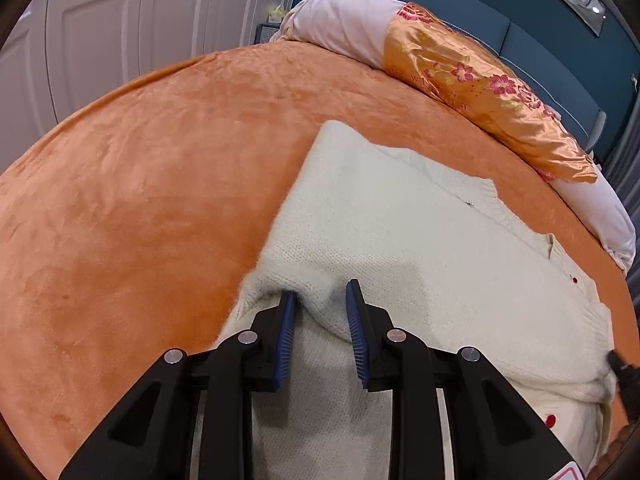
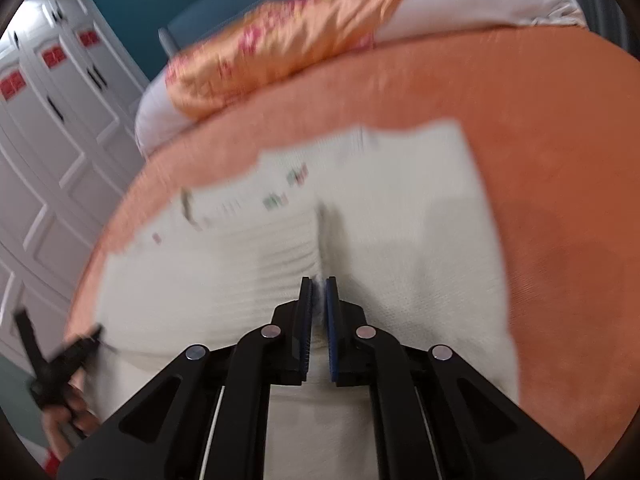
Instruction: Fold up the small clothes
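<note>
A cream knit sweater [image 1: 400, 232] lies spread on the orange bedspread [image 1: 140, 180]. My left gripper [image 1: 320, 294] sits at its near left edge. A raised ridge of knit fills the gap between the blue pads [image 1: 286, 320], which press on it. In the blurred right wrist view the sweater [image 2: 400, 220] shows small red and green marks. My right gripper [image 2: 319, 286] is shut on a thin fold of it. A hand holds the left gripper's black frame [image 2: 60, 360] at the sweater's left edge. A dark piece of the right gripper [image 1: 624, 372] shows at the sweater's right edge.
An orange floral quilt on a pale pillow roll [image 1: 480, 80] lies along the far side of the bed, in front of a blue headboard [image 1: 520, 20]. White wardrobe doors [image 1: 120, 20] stand beyond the bed's left side. Bare orange bedspread [image 2: 560, 160] lies right of the sweater.
</note>
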A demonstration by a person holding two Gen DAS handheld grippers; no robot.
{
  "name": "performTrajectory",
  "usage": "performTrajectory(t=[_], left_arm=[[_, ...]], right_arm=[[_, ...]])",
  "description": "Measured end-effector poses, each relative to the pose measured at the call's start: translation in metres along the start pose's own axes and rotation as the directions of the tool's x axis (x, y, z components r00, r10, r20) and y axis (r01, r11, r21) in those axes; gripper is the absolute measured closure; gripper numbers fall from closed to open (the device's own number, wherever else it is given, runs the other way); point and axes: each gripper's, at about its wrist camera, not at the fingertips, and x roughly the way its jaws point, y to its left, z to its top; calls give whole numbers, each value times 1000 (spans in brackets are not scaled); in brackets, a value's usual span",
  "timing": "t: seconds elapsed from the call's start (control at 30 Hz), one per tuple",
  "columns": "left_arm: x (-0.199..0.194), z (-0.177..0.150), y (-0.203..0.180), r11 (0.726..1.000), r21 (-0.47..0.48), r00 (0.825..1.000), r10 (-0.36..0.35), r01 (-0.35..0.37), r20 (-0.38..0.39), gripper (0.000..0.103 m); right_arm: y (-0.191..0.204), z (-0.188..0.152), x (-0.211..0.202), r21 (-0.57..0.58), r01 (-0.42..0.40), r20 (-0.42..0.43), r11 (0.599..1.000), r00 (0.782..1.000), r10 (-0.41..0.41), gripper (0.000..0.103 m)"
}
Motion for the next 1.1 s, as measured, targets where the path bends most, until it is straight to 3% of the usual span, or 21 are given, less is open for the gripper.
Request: performTrajectory(t=[0.07,0.13,0.17,0.2,0.23,0.3,0.43,0.53,0.67,0.83,1.0,1.1], left_arm=[[0,-2,-1,1000,12,1000,7,-7,9,78],[0,-5,-5,999,34,999,26,-27,20,78],[0,-6,-7,998,47,999,39,-40,27,78],[1,-7,-8,997,55,998,47,-49,32,78],[1,-8,-9,997,61,998,53,-56,39,78],[1,-10,-10,996,68,997,60,-63,49,78],[0,-11,-6,998,52,998,41,-43,56,77],[0,-12,-5,998,48,998,35,-38,60,77],[1,-14,-2,999,38,998,20,-23,66,77],[1,-15,1,1000,21,998,-2,1,70,76],[2,-16,0,1000,26,997,-1,-1,74,76],[1,-16,-1,1000,26,997,-1,-1,75,75]], right_arm=[[-4,-3,-4,2,20,27,1000,999,-20,100],[-20,-12,18,10,85,-55,996,995,-84,103],[-30,-13,15,62,36,-38,997,999,-34,103],[-31,-9,4,100,46,-16,994,999,-45,103],[-28,-5,-4,108,61,8,992,998,-62,100],[-11,5,-17,96,-12,46,995,999,8,100],[74,13,-2,-107,-143,-39,984,989,140,101],[148,1,33,-281,-220,-158,934,971,181,101],[218,-11,100,-410,-246,-292,878,948,129,101],[255,-18,154,-475,-209,-343,855,939,39,102],[262,-6,200,-427,-166,-365,889,931,-1,103],[268,-1,205,-418,-145,-342,897,940,-7,103]])
